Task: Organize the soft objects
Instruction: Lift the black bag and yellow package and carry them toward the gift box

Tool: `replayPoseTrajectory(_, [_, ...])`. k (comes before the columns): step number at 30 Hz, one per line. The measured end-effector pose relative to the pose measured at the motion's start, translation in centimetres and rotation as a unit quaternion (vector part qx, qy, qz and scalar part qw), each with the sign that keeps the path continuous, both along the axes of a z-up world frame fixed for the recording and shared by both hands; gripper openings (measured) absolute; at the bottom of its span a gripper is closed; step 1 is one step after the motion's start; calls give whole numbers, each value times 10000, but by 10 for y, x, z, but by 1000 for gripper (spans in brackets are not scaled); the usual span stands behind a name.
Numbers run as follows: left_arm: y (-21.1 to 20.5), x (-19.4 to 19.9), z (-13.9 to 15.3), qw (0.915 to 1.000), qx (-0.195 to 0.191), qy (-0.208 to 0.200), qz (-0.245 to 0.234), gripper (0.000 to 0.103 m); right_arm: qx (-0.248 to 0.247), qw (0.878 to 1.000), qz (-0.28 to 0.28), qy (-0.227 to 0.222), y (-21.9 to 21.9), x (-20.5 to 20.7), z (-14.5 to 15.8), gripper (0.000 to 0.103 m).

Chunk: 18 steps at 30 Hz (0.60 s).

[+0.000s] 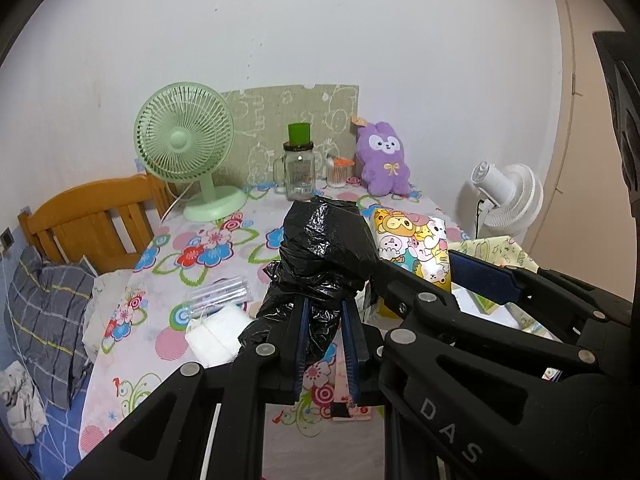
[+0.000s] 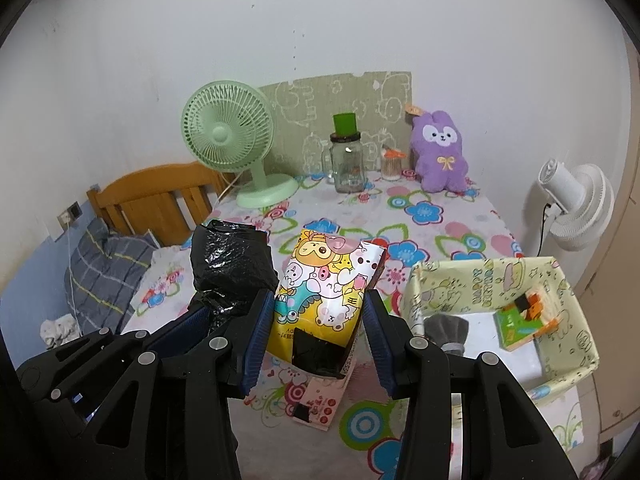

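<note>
Above floral cloth, crinkled black bag (image 1: 320, 248)

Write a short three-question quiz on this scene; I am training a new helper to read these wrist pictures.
1. True or false: the left tongs are shut on the black plastic bag.
2. What do the right tongs grip?
A. glass jar
B. cartoon packet
C. purple plush toy
3. Fill in: the paper-lined box sits to the ___ of the right tongs in the right wrist view.

Key:
1. True.
2. B, the cartoon packet. The glass jar and purple plush toy stand at the back of the table.
3. Right.
</note>
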<state>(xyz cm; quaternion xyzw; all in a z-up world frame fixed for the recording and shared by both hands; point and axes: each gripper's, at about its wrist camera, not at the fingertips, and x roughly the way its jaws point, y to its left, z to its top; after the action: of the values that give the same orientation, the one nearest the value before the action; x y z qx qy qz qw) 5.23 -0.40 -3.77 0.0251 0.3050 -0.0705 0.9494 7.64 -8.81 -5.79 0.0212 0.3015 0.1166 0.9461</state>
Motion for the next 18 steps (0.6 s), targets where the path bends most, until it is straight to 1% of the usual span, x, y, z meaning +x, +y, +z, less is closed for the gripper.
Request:
replayPoseTrajectory(9, [-21,2,8,9999,-17,-135,-86,14,3,9998,-107,-140,-21,-1,12,49])
replayPoseTrajectory(18, [-46,10,9,9996,-6,-186,-230,14,-2,9995,-255,-201,-47,4,14,49])
